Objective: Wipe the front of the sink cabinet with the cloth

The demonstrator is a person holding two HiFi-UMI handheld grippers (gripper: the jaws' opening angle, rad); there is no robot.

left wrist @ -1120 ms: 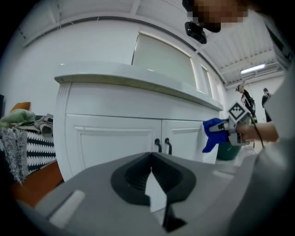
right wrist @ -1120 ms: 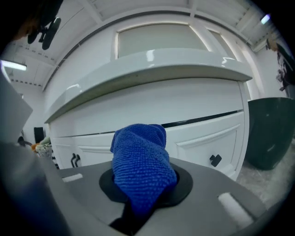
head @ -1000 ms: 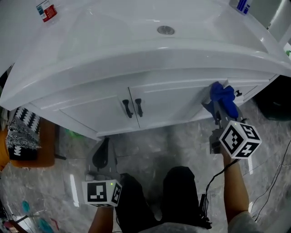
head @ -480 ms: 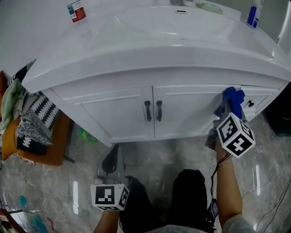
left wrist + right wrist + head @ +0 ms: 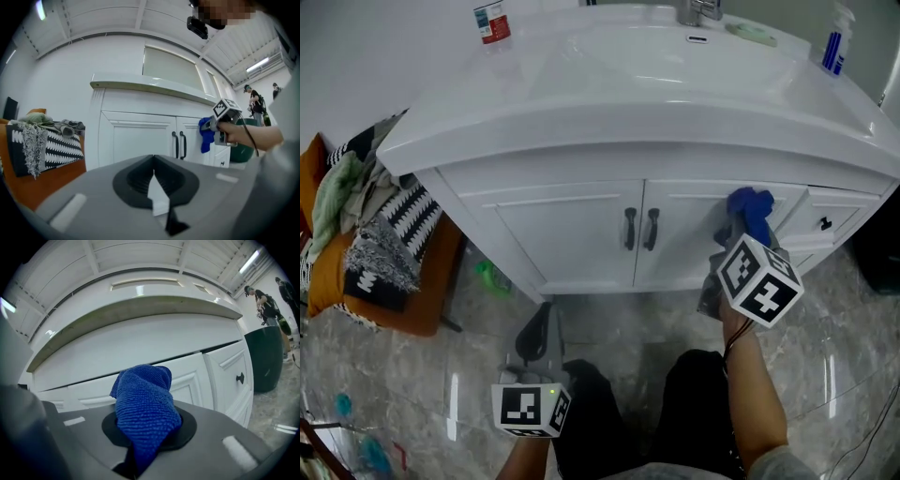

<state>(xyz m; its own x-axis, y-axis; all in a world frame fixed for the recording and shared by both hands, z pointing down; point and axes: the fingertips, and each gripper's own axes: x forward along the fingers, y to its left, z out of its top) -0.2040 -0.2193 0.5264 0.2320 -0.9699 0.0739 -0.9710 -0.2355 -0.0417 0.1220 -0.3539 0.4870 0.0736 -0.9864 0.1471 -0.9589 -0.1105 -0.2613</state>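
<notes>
The white sink cabinet (image 5: 572, 234) has two doors with black handles (image 5: 641, 228) and a drawer (image 5: 825, 223) at its right. My right gripper (image 5: 741, 230) is shut on the blue cloth (image 5: 750, 208), which rests against the top right corner of the right door. In the right gripper view the cloth (image 5: 146, 401) bulges out of the right gripper (image 5: 140, 446) in front of the door panel (image 5: 187, 380). My left gripper (image 5: 537, 323) hangs low over the floor, away from the cabinet. In its own view the left gripper (image 5: 154, 185) is shut and empty, facing the cabinet doors (image 5: 140, 140).
An orange seat (image 5: 412, 300) piled with patterned clothes stands left of the cabinet. A green object (image 5: 492, 277) lies on the floor by the cabinet's left foot. A dark bin (image 5: 877, 244) stands at the right. Bottles (image 5: 492, 21) and a tap (image 5: 698, 11) are on the basin top.
The right gripper has slid the cloth left along the cabinet front, from beside the drawer knob to the right door. The head view has shifted. The left gripper stays low.
</notes>
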